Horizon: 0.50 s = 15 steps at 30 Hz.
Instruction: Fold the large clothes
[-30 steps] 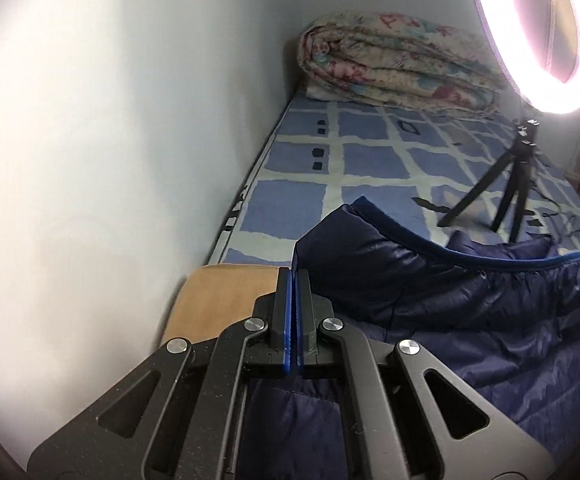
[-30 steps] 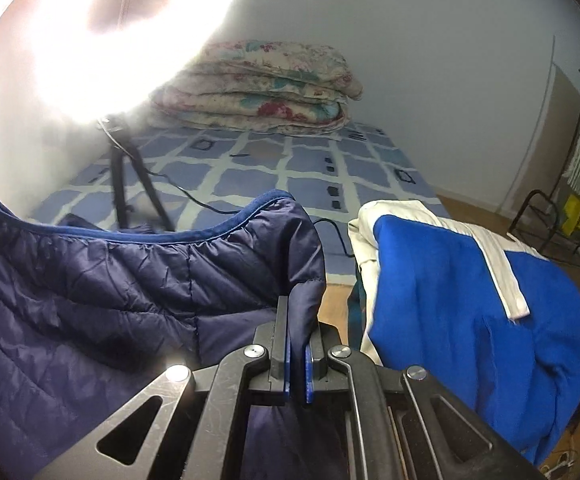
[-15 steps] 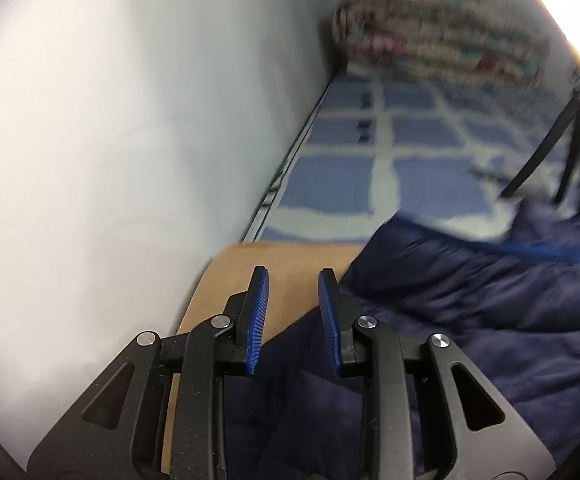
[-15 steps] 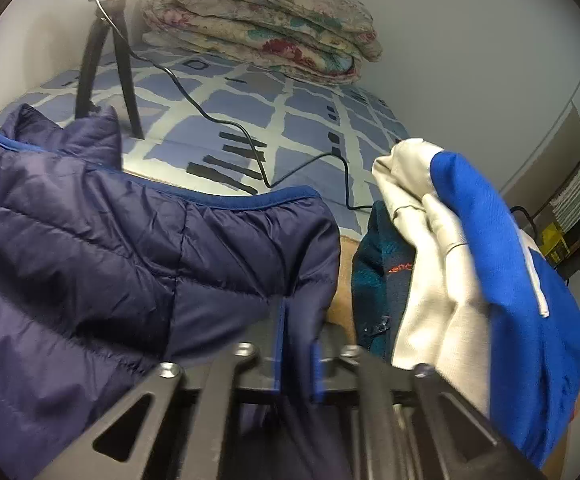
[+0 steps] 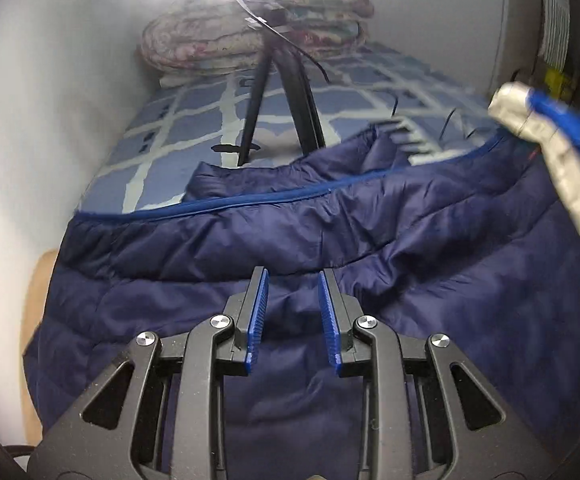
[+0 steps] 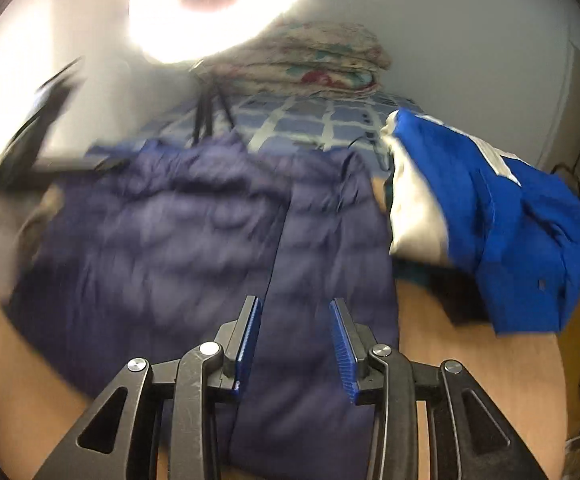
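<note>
A navy quilted jacket [image 5: 290, 240] lies spread on a tan wooden surface, its blue-piped edge toward the bed; it also shows in the right wrist view [image 6: 194, 236]. My left gripper [image 5: 291, 280] is open and empty, just above the jacket's middle. My right gripper [image 6: 295, 308] is open and empty, above the jacket's right part near a long seam. The other gripper shows blurred at the left of the right wrist view [image 6: 30, 148].
A pile of blue and white clothes [image 6: 489, 216] lies right of the jacket, also in the left wrist view [image 5: 557, 152]. A ring light on a black tripod [image 5: 282, 92] stands on the checked bed [image 5: 194, 128]. A folded floral quilt [image 6: 321, 64] lies at the far end.
Both grippers were shut on the jacket's edge a second ago. Both have opened and let it go, and the jacket now lies flat. Both cameras have swung.
</note>
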Each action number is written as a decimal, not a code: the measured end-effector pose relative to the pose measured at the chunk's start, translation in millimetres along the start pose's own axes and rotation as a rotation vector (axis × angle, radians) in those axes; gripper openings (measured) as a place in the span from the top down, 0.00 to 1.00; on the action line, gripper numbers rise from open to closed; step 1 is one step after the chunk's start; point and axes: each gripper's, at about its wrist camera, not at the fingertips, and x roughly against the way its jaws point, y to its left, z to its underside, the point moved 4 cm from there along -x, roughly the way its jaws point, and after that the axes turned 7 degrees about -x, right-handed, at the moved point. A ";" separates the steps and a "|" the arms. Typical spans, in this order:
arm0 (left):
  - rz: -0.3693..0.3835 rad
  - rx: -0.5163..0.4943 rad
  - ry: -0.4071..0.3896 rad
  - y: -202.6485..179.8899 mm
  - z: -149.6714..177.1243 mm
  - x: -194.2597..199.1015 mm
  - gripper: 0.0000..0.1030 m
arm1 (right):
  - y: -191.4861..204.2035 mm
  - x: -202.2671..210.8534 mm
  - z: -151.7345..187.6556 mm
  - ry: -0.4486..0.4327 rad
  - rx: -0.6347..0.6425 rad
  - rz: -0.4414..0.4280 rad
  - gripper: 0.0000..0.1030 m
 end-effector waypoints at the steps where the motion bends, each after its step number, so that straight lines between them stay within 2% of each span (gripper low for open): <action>1: -0.025 -0.004 0.018 -5.3 1.5 -11.3 0.75 | 3.6 -0.2 9.6 0.012 0.024 0.006 0.65; 4: -0.042 -0.003 0.104 -9.0 16.8 -44.2 0.75 | 6.0 -10.0 30.3 0.058 0.064 0.011 0.65; 6: -0.036 0.006 0.098 -8.5 17.6 -46.7 0.75 | 0.5 -19.8 38.0 0.081 0.041 0.003 0.66; 9: -0.018 0.042 0.085 0.9 17.3 -28.6 0.75 | -11.6 -17.7 42.2 0.077 -0.028 -0.016 0.66; 11: 0.019 0.083 0.025 13.2 23.0 2.5 0.75 | -21.0 -2.9 44.6 0.057 -0.097 -0.056 0.64; 12: 0.041 0.083 0.005 13.9 27.5 16.8 0.75 | -24.1 4.7 47.4 0.048 -0.124 -0.067 0.58; 13: 0.053 0.073 -0.013 13.5 35.8 35.5 0.75 | -29.1 15.7 51.7 0.033 -0.160 -0.075 0.42; 15: 0.076 0.061 -0.041 9.1 55.8 65.2 0.75 | -40.1 33.7 61.9 0.006 -0.241 -0.078 0.22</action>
